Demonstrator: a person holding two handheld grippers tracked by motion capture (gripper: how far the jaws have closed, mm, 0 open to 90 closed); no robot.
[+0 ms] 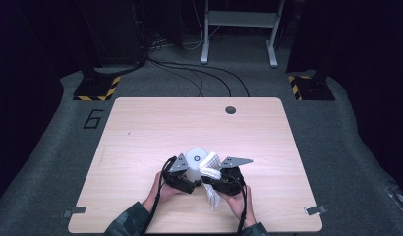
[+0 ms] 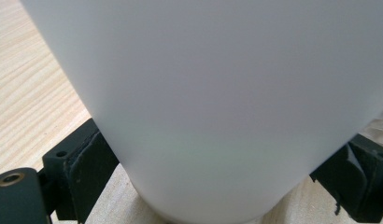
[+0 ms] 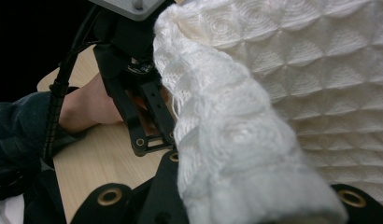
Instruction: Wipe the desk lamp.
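White waffle-knit cloth (image 3: 255,140) pinched in right claw (image 1: 216,183); left claw (image 1: 187,181) clamps smooth white cup (image 2: 217,107).

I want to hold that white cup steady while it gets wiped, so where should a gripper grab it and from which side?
Grip the white cup low on its smooth round wall, coming in level from the person's side, as the left gripper does now. It stands upright on the table, and the white cloth in the right gripper works its far side.
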